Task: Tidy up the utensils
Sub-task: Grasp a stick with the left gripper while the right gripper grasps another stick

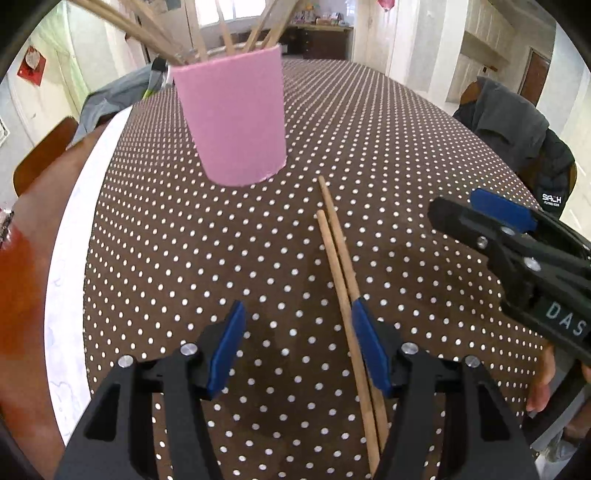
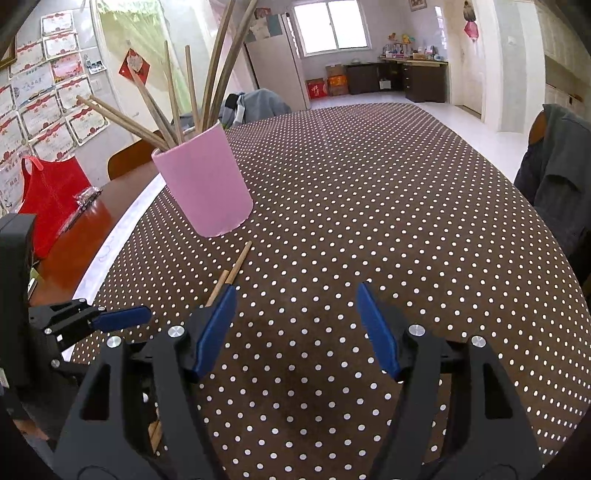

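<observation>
Two light wooden chopsticks (image 1: 341,266) are lying side by side, touching along their length, on a brown tablecloth dotted with white (image 1: 406,166) in the left wrist view. They are running from just below a pink cylindrical cup (image 1: 232,118) toward the camera, their near ends passing under the left gripper (image 1: 297,314). Its blue-padded fingers (image 1: 371,350) are standing apart, nothing pressed between them; the right-hand pad is sitting just above the pair, and whether it is touching them cannot be told. More wooden sticks (image 1: 210,33) are standing in the cup, fanning outward. At the right edge, the right gripper (image 1: 491,218) is hanging over the cloth, a hand (image 1: 543,384) showing beneath it.

Seen from the right wrist, the right gripper (image 2: 295,306) is hovering above bare dotted cloth (image 2: 369,184), its fingers (image 2: 376,328) spread wide and holding nothing. The chopsticks (image 2: 236,264) are lying to its left, partly hidden behind the left-hand blue pad, their far tips pointing at the pink cup (image 2: 207,184). That cup is standing upright near the cloth's white border, its sticks (image 2: 173,96) leaning in several directions. The left gripper (image 2: 122,317) is reaching in from the left edge.
</observation>
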A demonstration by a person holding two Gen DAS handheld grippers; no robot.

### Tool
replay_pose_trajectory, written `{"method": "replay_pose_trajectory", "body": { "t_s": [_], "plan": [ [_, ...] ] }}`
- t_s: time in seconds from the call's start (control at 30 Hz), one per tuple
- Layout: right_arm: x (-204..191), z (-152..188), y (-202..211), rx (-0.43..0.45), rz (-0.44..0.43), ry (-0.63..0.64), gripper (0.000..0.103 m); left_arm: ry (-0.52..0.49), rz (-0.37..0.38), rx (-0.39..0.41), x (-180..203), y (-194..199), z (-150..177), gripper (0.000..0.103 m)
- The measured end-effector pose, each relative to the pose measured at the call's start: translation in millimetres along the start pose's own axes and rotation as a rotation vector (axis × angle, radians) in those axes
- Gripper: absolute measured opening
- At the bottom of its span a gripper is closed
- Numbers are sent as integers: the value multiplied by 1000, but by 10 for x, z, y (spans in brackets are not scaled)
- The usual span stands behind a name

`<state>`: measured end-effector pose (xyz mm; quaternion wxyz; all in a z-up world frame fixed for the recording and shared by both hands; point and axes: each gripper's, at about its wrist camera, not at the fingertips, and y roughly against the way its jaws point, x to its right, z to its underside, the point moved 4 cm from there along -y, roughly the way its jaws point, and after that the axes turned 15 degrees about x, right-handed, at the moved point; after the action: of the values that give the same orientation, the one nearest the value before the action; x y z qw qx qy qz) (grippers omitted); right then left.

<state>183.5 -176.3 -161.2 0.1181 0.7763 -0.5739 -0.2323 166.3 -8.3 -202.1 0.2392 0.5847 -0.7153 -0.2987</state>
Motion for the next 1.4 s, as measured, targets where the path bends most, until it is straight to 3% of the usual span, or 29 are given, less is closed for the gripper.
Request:
{"method": "replay_pose_trajectory", "body": {
  "t_s": [0.1, 0.17, 0.27, 0.33, 0.4, 0.47, 0.5, 0.83, 0.9, 1.1, 1.23, 1.4],
  "plan": [
    [-7, -2, -13, -7, -1, -4, 68, -8, -8, -40, 4, -60, -2, 60],
    [-25, -2, -31, -17, -2, -2, 68, -41, -26, -26, 24, -60, -16, 60],
    [-66, -4, -67, -37, -4, 12, 68, -10, -1, -31, -43, -62, -9, 60],
    [-92, 6, -97, -62, -9, 17, 68, -7, -4, -27, -111, -52, -8, 50],
    [-123, 17, -134, -90, -9, 29, 68, 7, -12, -29, -212, -34, -8, 27],
    [-165, 29, -165, -114, -9, 36, 68, 16, -22, -36, -318, -30, -3, 12],
    [-199, 43, -196, -140, -8, 43, 68, 29, -11, -41, -371, -26, 0, 9],
    [-625, 100, -509, -362, -46, 124, 66, 138, 29, -3, -586, -37, 12, 6],
    [-712, 144, -600, -428, -41, 150, 56, 155, 28, 10, -621, -21, 5, 6],
    [-919, 165, -768, -529, 21, 311, 48, 175, 33, 47, -638, 49, -48, 6],
    [-1033, 147, -852, -595, 0, 341, 27, 172, 42, 67, -601, 110, -77, 6],
    [-984, 78, -918, -609, -24, 299, 8, 162, 49, 105, -565, 213, -109, 6]
  ]
}}
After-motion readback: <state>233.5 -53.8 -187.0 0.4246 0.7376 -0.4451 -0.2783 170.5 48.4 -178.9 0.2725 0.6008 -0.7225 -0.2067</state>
